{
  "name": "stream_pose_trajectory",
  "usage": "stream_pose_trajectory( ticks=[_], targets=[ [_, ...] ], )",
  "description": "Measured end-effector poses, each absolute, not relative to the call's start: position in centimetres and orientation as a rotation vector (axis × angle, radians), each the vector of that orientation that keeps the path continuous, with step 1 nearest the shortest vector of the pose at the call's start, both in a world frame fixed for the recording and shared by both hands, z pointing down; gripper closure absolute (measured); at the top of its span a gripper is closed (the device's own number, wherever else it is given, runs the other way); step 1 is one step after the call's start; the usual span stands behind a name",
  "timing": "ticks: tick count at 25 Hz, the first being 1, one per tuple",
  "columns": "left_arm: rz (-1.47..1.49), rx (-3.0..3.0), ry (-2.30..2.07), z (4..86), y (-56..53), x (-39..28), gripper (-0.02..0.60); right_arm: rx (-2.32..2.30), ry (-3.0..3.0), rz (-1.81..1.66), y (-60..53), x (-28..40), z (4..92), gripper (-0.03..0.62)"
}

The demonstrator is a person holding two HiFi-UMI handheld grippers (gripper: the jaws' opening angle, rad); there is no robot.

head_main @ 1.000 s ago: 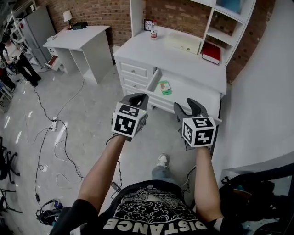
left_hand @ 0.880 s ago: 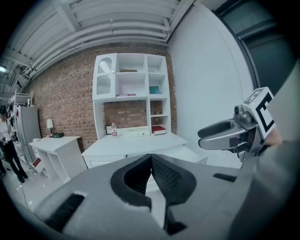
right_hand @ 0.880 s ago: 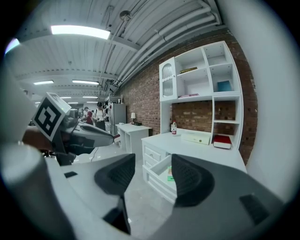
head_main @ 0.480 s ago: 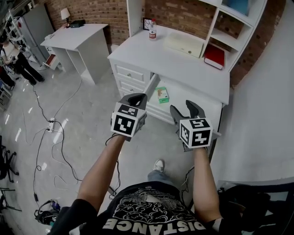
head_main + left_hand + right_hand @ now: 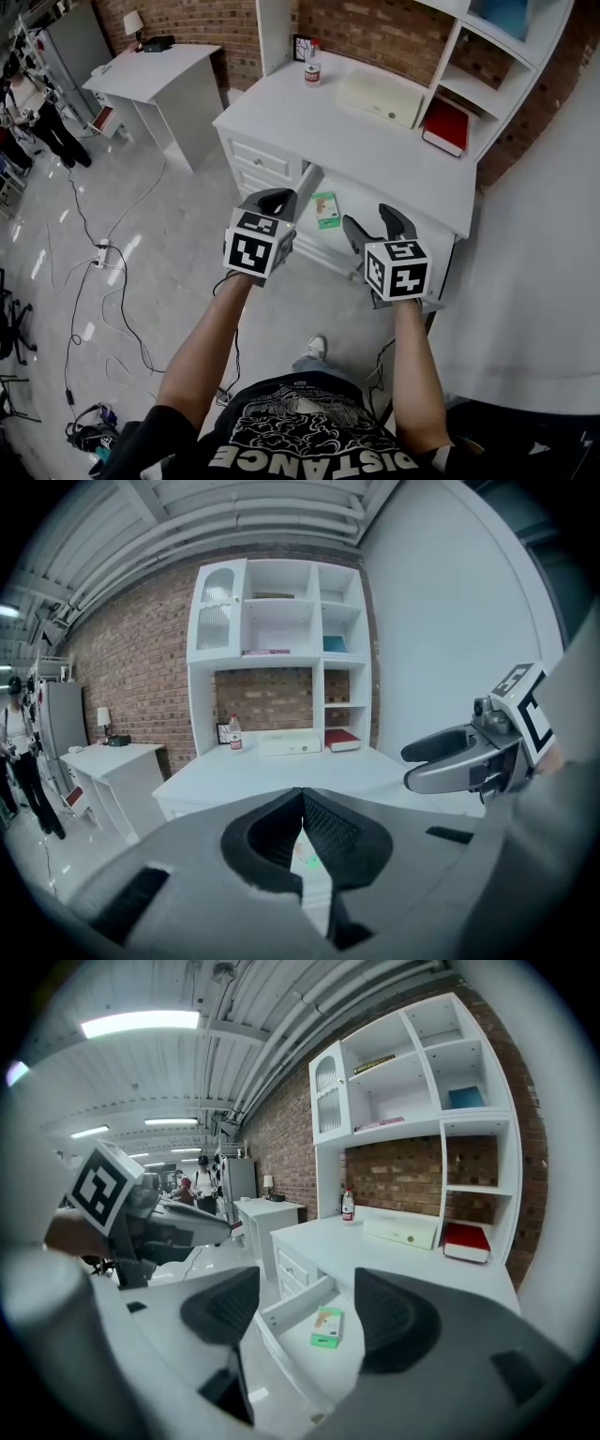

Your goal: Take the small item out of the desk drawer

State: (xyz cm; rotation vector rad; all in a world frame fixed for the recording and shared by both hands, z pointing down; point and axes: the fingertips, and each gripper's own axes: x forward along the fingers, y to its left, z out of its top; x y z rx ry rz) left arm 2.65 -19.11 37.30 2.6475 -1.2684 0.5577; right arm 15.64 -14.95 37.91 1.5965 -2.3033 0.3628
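Observation:
A small green box (image 5: 325, 209) lies in the open drawer (image 5: 308, 181) of the white desk (image 5: 375, 141). In the head view it shows between my two grippers, beyond their tips. My left gripper (image 5: 278, 199) hangs in front of the drawer's left side with its jaws shut and nothing held (image 5: 302, 803). My right gripper (image 5: 370, 220) is in the air before the drawer. Its jaws are opening with nothing between them (image 5: 307, 1309). In the right gripper view, the box (image 5: 327, 1326) rests on the drawer floor (image 5: 295, 1305) well ahead of the pads.
On the desktop stand a bottle (image 5: 312, 64), a cream case (image 5: 380, 94) and a red book (image 5: 445, 124) under a white shelf unit. A second white desk (image 5: 159, 80) stands at far left. Cables (image 5: 103, 253) run over the floor. A person (image 5: 37, 112) stands at the left edge.
Both grippers have come a little closer to the open drawer, and the box now shows between them. The right gripper's jaws stand wider apart.

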Motion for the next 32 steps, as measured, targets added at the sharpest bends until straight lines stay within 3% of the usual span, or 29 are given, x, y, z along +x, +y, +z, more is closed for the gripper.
stream_pose_trajectory(
  ticks=[15, 32],
  targets=[
    [0.576, 2.569, -1.339, 38.9, -25.4, 5.2, 0.572, 1.483, -2.345, 0.412, -22.0, 18.0, 39.9, 0.249],
    [0.612, 2.509, -1.415, 42.0, -28.3, 1.9, 0.572, 1.325, -2.312, 0.612, -26.2, 14.8, 46.1, 0.201]
  ],
)
